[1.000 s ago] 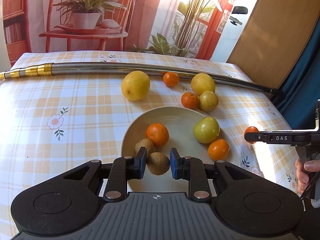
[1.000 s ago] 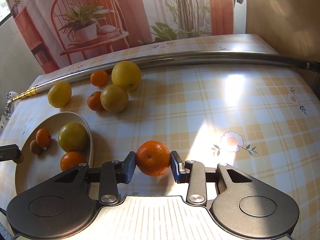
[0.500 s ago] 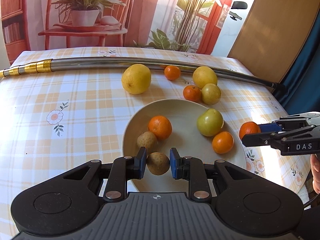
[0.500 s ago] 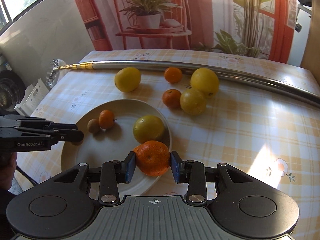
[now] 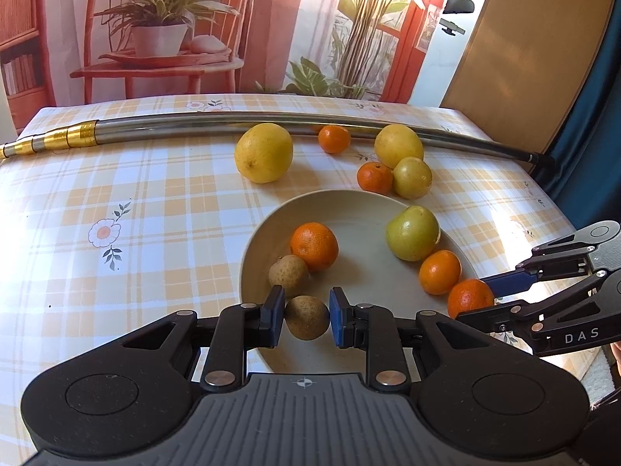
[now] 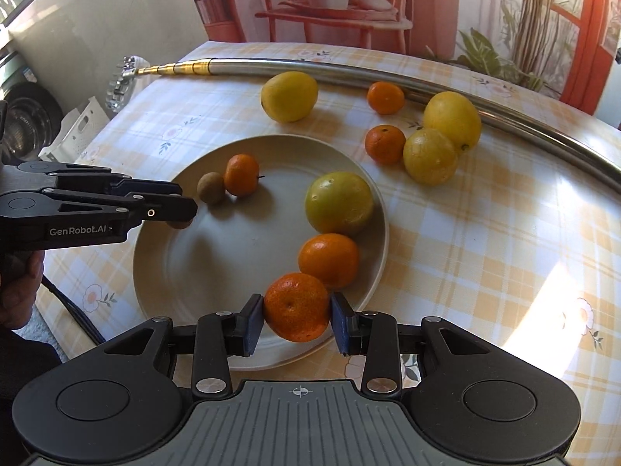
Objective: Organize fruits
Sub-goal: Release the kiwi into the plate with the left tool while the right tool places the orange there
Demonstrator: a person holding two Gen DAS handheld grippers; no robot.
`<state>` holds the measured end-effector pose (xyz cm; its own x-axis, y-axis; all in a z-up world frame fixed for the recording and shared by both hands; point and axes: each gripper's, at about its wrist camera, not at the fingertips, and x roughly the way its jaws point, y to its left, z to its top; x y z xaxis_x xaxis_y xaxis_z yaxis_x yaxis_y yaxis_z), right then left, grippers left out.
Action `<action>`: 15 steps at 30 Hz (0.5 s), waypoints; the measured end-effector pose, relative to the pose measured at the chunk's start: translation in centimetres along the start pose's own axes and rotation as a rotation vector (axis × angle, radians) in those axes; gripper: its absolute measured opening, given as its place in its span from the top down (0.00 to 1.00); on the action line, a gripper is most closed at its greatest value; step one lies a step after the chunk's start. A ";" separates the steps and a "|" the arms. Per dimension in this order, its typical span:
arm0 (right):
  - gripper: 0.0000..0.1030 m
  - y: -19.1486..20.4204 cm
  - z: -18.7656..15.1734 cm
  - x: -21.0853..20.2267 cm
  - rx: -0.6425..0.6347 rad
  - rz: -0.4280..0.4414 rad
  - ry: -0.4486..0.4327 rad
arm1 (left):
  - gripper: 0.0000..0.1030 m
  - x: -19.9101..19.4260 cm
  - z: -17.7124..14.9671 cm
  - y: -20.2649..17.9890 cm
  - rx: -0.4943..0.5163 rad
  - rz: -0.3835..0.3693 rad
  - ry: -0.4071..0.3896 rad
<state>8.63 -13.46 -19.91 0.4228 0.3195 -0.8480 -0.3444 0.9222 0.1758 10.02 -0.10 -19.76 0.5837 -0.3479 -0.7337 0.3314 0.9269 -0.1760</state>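
A beige plate holds a mandarin, a small brown fruit, a green-yellow fruit and a second mandarin. My left gripper is shut on another small brown fruit over the plate's near rim. My right gripper is shut on a mandarin above the plate's edge. Lemons and loose mandarins lie on the table behind the plate.
A long metal pole with a gold end lies across the far side of the checked tablecloth. A yellow-green fruit sits by the lemons. A person's hand holds the left gripper. A white crate stands beyond the table's left edge.
My right gripper has carried its mandarin leftward from the open tablecloth to the plate's edge. My left gripper keeps its hold on the brown fruit over the plate and has barely moved.
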 end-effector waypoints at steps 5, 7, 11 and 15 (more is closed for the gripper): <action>0.67 0.1 0.4 0.6 -0.012 -0.032 0.006 | 0.75 0.6 0.1 -0.1 0.022 0.015 0.004; 0.67 0.1 0.5 0.9 -0.027 -0.046 0.009 | 0.75 0.9 0.1 0.0 0.026 0.021 0.006; 0.67 -0.2 1.1 1.3 -0.041 -0.066 0.002 | 0.75 1.4 0.2 0.1 0.042 0.036 0.004; 0.67 -0.8 1.9 1.7 -0.033 -0.079 -0.017 | 0.75 1.7 0.4 0.0 0.054 0.037 -0.006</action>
<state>11.24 -13.23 -20.51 0.4639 0.2502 -0.8498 -0.3366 0.9371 0.0921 11.28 -0.73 -20.74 0.6007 -0.3145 -0.7350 0.3489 0.9303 -0.1130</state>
